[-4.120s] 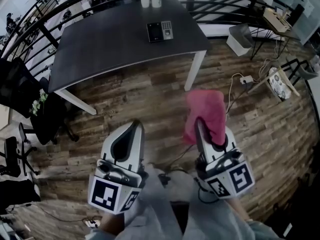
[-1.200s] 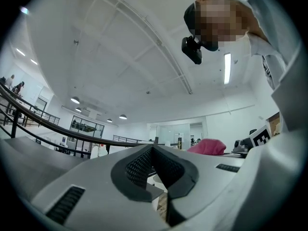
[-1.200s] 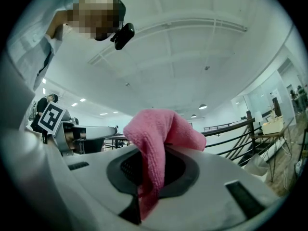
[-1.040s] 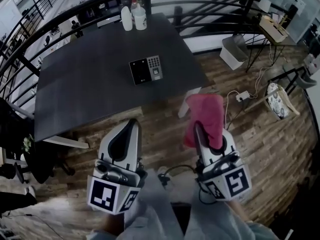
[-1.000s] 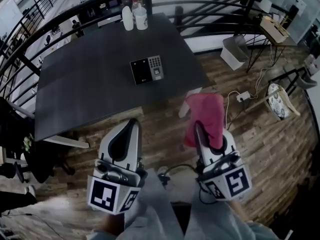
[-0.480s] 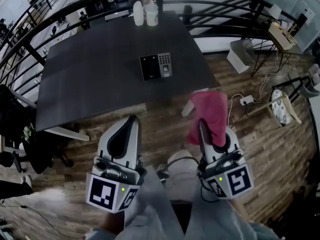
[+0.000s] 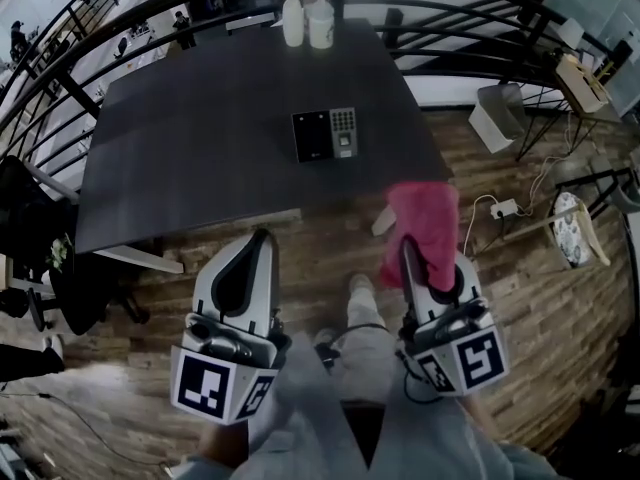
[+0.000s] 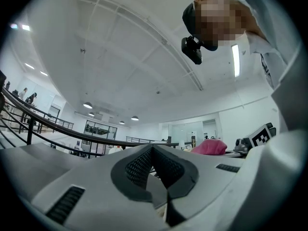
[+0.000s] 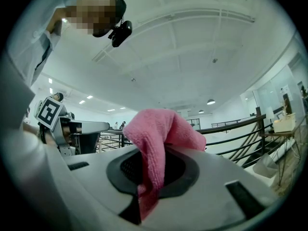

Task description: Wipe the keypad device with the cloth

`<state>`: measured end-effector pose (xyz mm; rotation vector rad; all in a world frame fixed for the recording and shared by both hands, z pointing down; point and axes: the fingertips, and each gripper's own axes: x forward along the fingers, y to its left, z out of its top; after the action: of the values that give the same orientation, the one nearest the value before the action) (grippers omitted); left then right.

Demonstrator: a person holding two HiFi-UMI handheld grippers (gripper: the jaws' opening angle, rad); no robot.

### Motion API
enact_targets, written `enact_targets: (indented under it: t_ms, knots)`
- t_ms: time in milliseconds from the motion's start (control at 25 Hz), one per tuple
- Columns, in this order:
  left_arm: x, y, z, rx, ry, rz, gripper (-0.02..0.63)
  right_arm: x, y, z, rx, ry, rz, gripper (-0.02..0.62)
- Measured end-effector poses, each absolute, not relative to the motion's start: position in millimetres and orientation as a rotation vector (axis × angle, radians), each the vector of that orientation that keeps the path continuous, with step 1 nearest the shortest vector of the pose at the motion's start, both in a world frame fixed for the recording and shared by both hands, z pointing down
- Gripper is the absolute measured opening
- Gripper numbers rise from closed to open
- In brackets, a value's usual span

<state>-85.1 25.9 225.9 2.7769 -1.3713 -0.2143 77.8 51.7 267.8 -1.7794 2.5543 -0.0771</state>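
Nearest us, our left gripper is closed on nothing; our right gripper pinches the pink cloth, which flops up past its jaws. Well ahead, the keypad device lies flat on the dark table, forward and slightly left of the cloth, its long side running across us.

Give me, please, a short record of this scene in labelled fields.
surface: dark table
target: keypad device, flat on the table, nothing touching it
left gripper: jaws together, empty
right gripper: shut on pink cloth
position: both grippers over the wooden floor, short of the table
also: two white containers at the table's far edge
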Motion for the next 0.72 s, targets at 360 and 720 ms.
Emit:
enact_targets:
  t_ms: [360, 720]
  knots:
    - [-61, -8, 237, 2.751, -1.423, -0.141, 0.000, 86, 2, 277, -1.671, 2.628, -0.123, 0.041]
    - [-36, -53, 241, 2.696, -1.534, -0.109, 0.000, 113, -58, 291, -1.623, 2.727, -0.141, 0.041]
